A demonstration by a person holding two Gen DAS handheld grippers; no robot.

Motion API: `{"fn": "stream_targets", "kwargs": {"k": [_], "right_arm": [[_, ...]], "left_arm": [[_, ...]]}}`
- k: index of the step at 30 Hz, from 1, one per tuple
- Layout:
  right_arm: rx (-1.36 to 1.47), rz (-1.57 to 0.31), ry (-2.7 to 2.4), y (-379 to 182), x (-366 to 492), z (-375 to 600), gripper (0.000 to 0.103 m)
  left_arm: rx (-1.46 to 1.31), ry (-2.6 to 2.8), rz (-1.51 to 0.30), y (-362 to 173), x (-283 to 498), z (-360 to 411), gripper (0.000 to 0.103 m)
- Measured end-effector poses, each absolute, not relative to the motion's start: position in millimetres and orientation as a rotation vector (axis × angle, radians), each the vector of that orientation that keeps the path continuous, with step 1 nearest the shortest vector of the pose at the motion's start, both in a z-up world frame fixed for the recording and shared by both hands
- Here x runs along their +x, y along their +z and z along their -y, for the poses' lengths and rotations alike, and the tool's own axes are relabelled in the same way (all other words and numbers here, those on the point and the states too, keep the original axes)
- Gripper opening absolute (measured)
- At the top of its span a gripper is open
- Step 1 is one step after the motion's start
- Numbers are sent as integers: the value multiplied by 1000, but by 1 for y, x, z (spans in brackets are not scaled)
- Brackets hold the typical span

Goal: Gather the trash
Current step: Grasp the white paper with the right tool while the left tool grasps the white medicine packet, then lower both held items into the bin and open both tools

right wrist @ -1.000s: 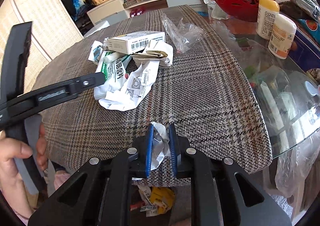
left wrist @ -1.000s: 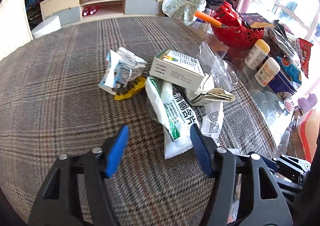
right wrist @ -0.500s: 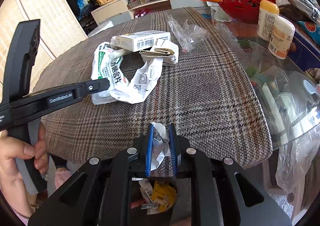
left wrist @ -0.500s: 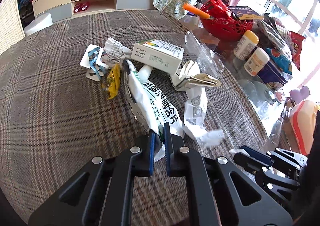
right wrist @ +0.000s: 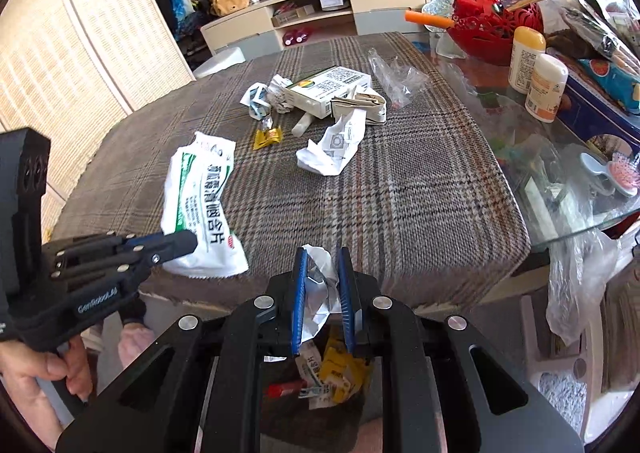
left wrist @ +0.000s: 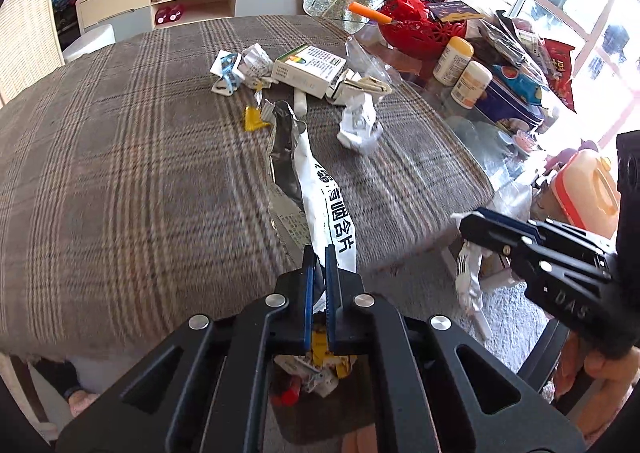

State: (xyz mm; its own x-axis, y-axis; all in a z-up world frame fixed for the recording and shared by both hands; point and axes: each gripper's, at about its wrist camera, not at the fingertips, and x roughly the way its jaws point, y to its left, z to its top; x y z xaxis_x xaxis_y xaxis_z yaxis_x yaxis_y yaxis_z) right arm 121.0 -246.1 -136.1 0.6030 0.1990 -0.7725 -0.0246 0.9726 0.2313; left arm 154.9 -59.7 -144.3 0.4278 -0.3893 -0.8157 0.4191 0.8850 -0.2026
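both grippers holding trash at the table's near edge

left gripper (left wrist: 317, 265) has its jaws pressed onto the near end of a white printed pouch (left wrist: 320, 189); the pouch trails away from the blue pads across the plaid tablecloth (left wrist: 120, 157). in the right wrist view the same pouch (right wrist: 200, 197) lies near the table's left front edge with the left gripper (right wrist: 182, 243) clamped on its lower corner.

right gripper (right wrist: 322, 285) pinches a crumpled white paper scrap (right wrist: 320, 281) between its blue pads, jaws a little apart with the scrap filling the gap. it hangs just past the table edge, above a bin (right wrist: 320, 377) that holds yellow, white and red wrappers. in the left view the right gripper (left wrist: 476, 227) shows at right with the scrap (left wrist: 468, 273) dangling under it.

on the cloth, well back: a white medicine box (right wrist: 326, 91), a crumpled white sheet (right wrist: 332, 149) just in front of it, a small yellow wrapper (right wrist: 267, 137), a blue-white crumpled wrapper (right wrist: 256, 99) and a clear plastic bag (right wrist: 396, 77). to the right, on the glass tabletop (right wrist: 520, 157): a red basket (right wrist: 492, 29) and two white bottles (right wrist: 538, 71).
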Motion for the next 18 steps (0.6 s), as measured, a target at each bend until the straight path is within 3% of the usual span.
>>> {"fn": "stream_targets", "kwargs": {"k": [7,18], "right_arm": [[205,-945,142,-147,84,237,17],[192,-1029,151,-207,54,218,17]], "left_arm": [[5,-503,-1019,-155,99,45,3],[-4,-498,-1110,-224,46,40,3]]}}
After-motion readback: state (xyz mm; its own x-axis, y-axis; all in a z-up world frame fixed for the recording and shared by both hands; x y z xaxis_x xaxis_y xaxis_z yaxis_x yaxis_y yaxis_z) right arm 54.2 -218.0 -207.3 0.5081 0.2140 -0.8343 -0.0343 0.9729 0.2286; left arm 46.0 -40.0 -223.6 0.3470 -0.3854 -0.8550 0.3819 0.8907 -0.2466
